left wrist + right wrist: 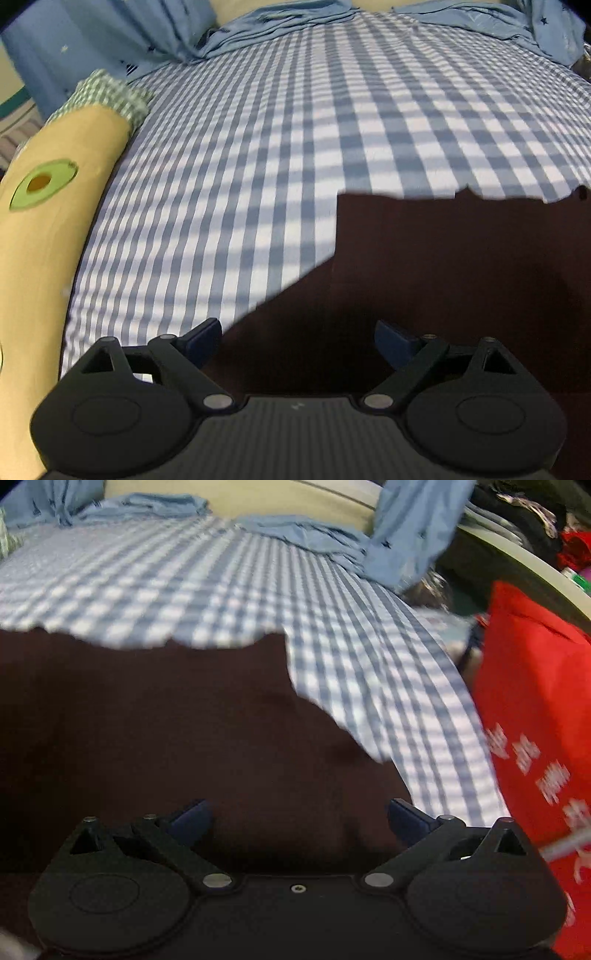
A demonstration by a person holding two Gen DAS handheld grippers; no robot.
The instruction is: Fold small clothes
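A dark maroon garment (461,266) lies flat on the blue-and-white checked bedsheet (277,147). In the left wrist view it fills the lower right, and my left gripper (297,341) hangs over its near left edge, jaws wide apart with nothing between them. The right wrist view shows the same garment (166,720) across the lower left and middle. Over its near part my right gripper (299,819) stands open, and the blue pads (406,821) grip nothing.
A yellow bolster (48,221) with an avocado print and green checked end lies along the left. Crumpled light-blue bedding (288,22) is heaped at the far end of the bed. A red bag (535,738) with white lettering stands close on the right, beside the bed's edge.
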